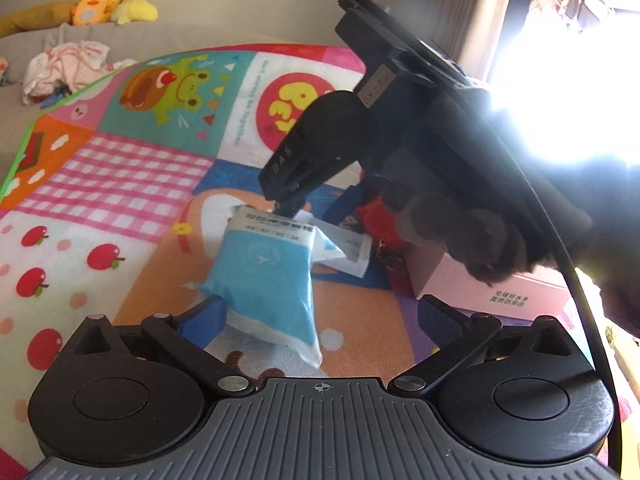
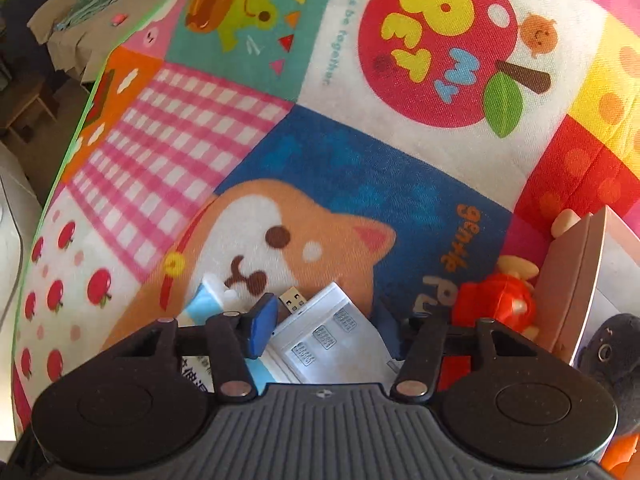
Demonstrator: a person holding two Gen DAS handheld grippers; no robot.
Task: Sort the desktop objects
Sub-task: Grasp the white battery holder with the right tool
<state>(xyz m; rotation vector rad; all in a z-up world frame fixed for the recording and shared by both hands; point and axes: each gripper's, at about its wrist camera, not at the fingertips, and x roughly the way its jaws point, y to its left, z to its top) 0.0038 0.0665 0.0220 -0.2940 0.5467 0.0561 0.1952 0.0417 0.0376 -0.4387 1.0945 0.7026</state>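
Note:
A blue and white soft pack (image 1: 270, 276) lies on the cartoon-print cloth. My left gripper (image 1: 320, 316) is open, its blue pads either side of the pack's near end, not closed on it. My right gripper (image 2: 326, 322) is open and hovers low over a white flat packet (image 2: 332, 340) with a USB plug (image 2: 293, 298) at its tip; the blue pack's corner (image 2: 206, 300) shows at its left. In the left wrist view the right gripper (image 1: 288, 204) comes down from the upper right onto the packet (image 1: 348, 250) behind the pack.
A red toy figure (image 2: 500, 300) sits right of the packet, next to a pink box (image 1: 496, 288) also seen in the right wrist view (image 2: 576, 276). A dark plush toy (image 2: 612, 348) is at the far right. Plush toys (image 1: 112, 0) and clothes (image 1: 64, 66) lie beyond the cloth.

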